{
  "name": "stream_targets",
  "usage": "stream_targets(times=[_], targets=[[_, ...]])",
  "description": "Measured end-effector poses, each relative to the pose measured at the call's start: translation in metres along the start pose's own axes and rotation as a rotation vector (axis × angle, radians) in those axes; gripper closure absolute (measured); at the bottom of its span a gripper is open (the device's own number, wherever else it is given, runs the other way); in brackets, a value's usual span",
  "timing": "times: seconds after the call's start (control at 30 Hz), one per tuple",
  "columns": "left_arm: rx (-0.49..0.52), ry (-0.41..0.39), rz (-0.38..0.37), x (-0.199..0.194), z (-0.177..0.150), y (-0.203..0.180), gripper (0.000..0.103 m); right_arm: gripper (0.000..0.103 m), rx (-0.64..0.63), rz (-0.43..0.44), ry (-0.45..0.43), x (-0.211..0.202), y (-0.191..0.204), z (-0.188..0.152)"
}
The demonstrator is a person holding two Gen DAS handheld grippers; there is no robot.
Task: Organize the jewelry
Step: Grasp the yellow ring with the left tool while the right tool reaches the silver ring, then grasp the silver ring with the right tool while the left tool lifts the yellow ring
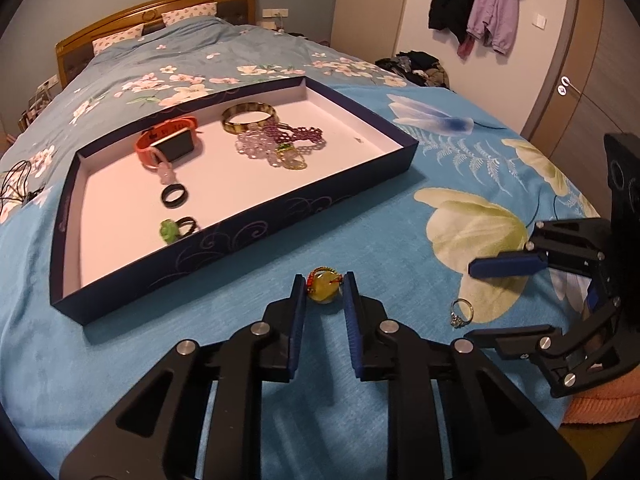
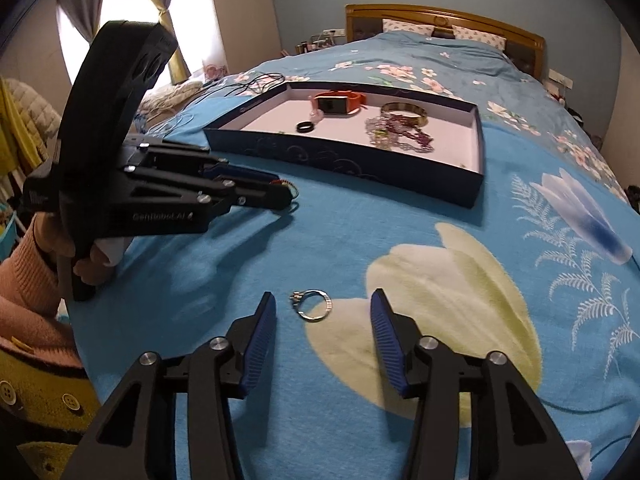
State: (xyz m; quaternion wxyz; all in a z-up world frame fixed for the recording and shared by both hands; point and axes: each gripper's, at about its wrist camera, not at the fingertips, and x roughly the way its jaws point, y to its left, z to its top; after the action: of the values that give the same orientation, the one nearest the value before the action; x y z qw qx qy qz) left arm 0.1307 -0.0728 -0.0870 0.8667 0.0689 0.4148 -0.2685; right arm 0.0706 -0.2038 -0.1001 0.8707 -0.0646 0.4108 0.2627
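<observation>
Between my left gripper's [image 1: 325, 290] blue pads sits a round yellow bead pendant on a red cord [image 1: 325, 287], both pads pressing its sides on the blue floral bedspread [image 1: 360, 220]. To the right lies a thin silver ring with a stone [image 1: 461, 312], beside my right gripper [image 1: 476, 300]. Farther left, a shallow dark blue box tray [image 1: 224, 236] holds bracelets, rings and an orange watch [image 1: 168, 142].

Closest to my right gripper [image 2: 323, 320], the silver ring [image 2: 313, 304] lies between its spread pads, touching neither. My left gripper [image 2: 276, 194] is at far left, near the tray [image 2: 340, 168].
</observation>
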Motion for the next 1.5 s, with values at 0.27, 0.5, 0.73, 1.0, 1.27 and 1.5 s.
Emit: stream_targets(times=[0.27, 0.5, 0.73, 1.0, 1.27, 1.5], targets=[[-0.037, -0.021, 0.025, -0.013, -0.006, 0.013, 0.084, 0.078, -0.044, -0.032, 0.003, 0.004, 0.012, 0.002], [-0.051, -0.036, 0.034, -0.02, -0.008, 0.019, 0.084, 0.084, -0.047, -0.048, -0.003, 0.004, 0.013, 0.003], [-0.048, -0.055, 0.038, -0.026, -0.008, 0.017, 0.084, 0.084, -0.027, -0.052, -0.022, 0.0, 0.009, 0.006], [-0.054, -0.08, 0.048, -0.035, -0.006, 0.02, 0.084, 0.084, -0.005, -0.042, -0.067, -0.007, 0.003, 0.014], [-0.058, -0.11, 0.061, -0.046, -0.003, 0.023, 0.084, 0.084, 0.004, -0.045, -0.111, -0.009, -0.002, 0.027], [-0.058, -0.14, 0.079, -0.055, 0.003, 0.027, 0.084, 0.084, -0.005, -0.049, -0.153, -0.012, -0.003, 0.043]])
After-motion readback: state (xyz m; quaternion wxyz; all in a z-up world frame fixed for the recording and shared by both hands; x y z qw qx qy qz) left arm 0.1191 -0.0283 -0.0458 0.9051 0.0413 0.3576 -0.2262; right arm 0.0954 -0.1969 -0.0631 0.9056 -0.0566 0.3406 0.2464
